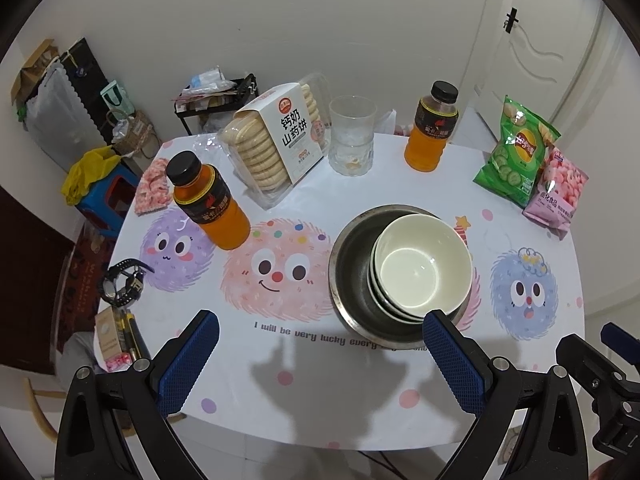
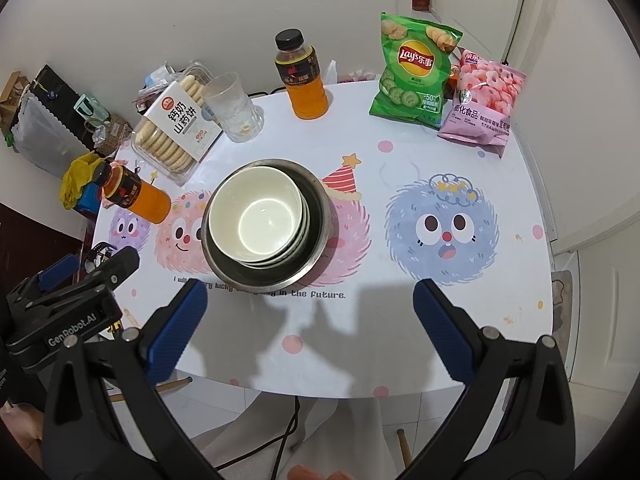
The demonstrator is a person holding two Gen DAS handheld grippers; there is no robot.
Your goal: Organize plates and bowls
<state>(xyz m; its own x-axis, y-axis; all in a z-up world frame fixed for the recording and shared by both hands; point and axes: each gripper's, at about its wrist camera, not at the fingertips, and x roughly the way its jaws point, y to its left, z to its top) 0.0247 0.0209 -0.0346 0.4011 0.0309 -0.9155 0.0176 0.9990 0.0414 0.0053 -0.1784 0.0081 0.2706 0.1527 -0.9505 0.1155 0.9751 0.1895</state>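
A stack of white bowls (image 1: 424,266) sits nested inside a steel bowl (image 1: 352,264) on the cartoon tablecloth, mid-table. It shows in the right wrist view too, the white bowls (image 2: 256,216) in the steel bowl (image 2: 316,216). My left gripper (image 1: 320,338) is open and empty, above the table's front edge just in front of the bowls. My right gripper (image 2: 308,306) is open and empty, near the front edge, to the right of the bowls. The left gripper's body shows at the lower left of the right wrist view.
Two orange drink bottles (image 1: 208,200) (image 1: 430,128), a biscuit box (image 1: 276,140), a glass cup (image 1: 352,136), a green chip bag (image 1: 516,152) and a pink snack bag (image 1: 558,192) ring the back of the table. A watch (image 1: 124,284) lies at the left edge.
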